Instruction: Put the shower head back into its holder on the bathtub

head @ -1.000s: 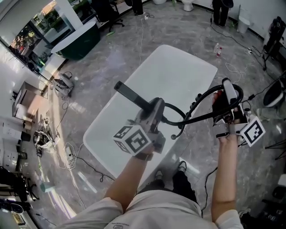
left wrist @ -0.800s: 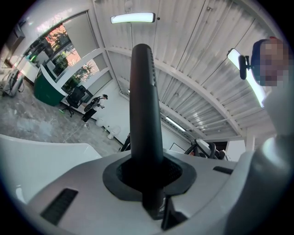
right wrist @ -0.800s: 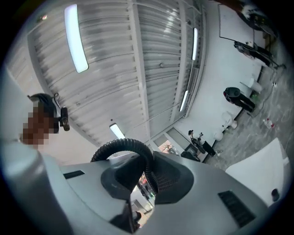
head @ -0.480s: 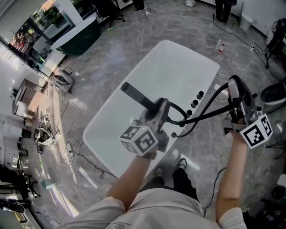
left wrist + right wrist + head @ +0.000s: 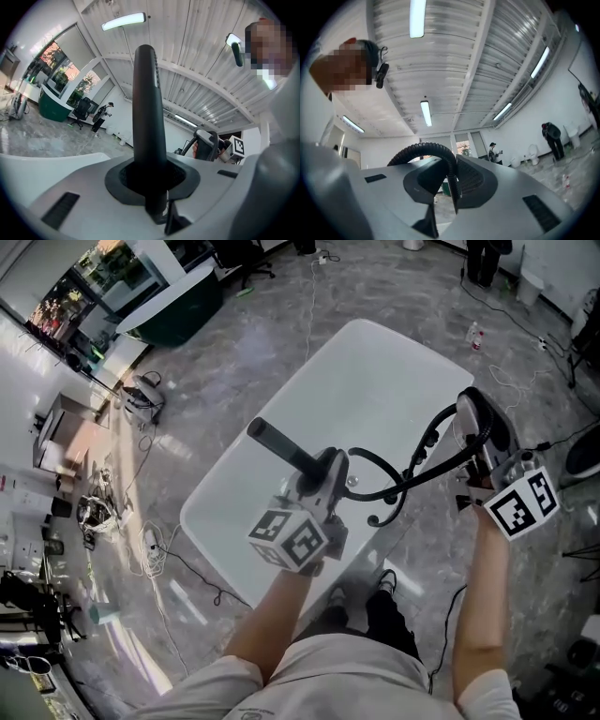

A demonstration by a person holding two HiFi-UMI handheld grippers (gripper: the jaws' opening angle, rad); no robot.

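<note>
The black shower head (image 5: 279, 446) points up-left over the white bathtub (image 5: 356, 390), and my left gripper (image 5: 315, 471) is shut on its handle. In the left gripper view the shower head (image 5: 149, 112) rises straight up from between the jaws of the left gripper (image 5: 152, 183). Its black ribbed hose (image 5: 394, 486) curves right to a loop (image 5: 480, 409) at my right gripper (image 5: 480, 444), which is shut on it. The hose (image 5: 433, 152) arches between that gripper's jaws (image 5: 447, 183). Small dark fittings (image 5: 424, 448) sit on the tub's right rim, below the hose.
Grey marble floor surrounds the tub. Cables and clutter (image 5: 103, 521) lie along the left wall, with a green counter (image 5: 178, 310) at the top left. More cables (image 5: 511, 381) trail at the right. My feet (image 5: 384, 582) stand at the tub's near end.
The right gripper has rolled and shifted slightly with the hose loop, its marker cube now facing up more. The left gripper has kept the shower head almost still over the tub.
</note>
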